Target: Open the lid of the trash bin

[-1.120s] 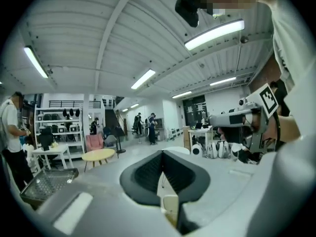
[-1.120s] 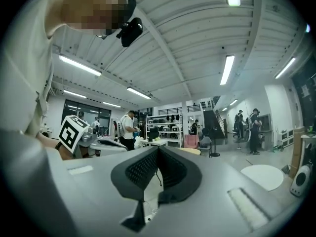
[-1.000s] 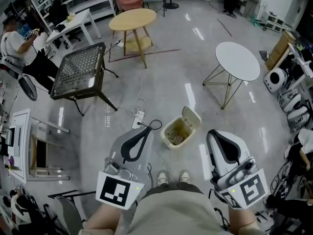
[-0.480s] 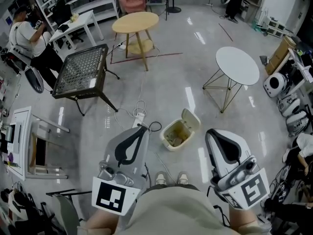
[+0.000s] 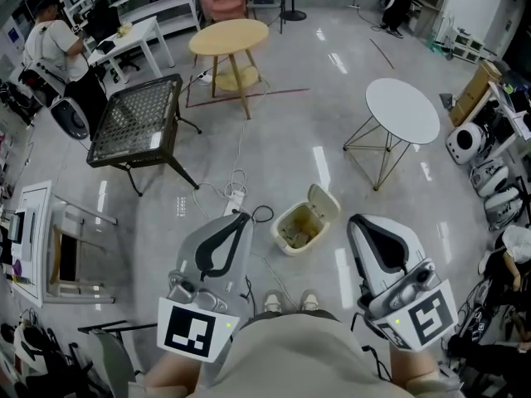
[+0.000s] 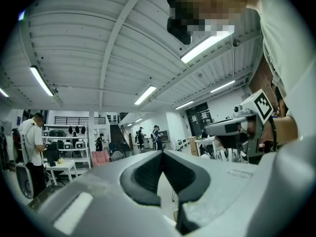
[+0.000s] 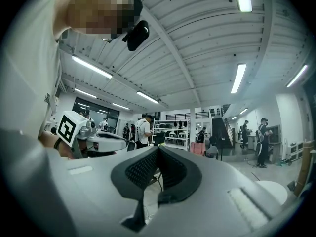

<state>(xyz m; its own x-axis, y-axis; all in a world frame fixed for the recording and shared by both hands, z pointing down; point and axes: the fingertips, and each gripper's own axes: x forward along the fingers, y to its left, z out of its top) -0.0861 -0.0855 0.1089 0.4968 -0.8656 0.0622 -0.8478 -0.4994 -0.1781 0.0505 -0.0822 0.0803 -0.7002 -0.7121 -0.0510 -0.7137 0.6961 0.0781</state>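
A small cream trash bin [image 5: 297,227] stands on the grey floor just ahead of my feet. Its lid [image 5: 324,200] is tipped up at the far right side, and rubbish shows inside. My left gripper [image 5: 241,215] is held in the air to the left of the bin, jaws shut on nothing. To the right of the bin my right gripper [image 5: 358,220] hovers, also shut and empty. In the left gripper view the left gripper [image 6: 162,152] points level across the room. The right gripper [image 7: 158,148] does the same in its own view. Neither touches the bin.
A power strip with looped cables [image 5: 236,198] lies left of the bin. Farther off stand a black mesh table [image 5: 137,121], a round wooden table [image 5: 228,36] and a round white table [image 5: 403,106]. A person [image 5: 56,45] stands at the far left by shelves.
The left gripper has shifted slightly up and left. The bin's lid stays up. The person at the far left has stood up and moved along the desk.
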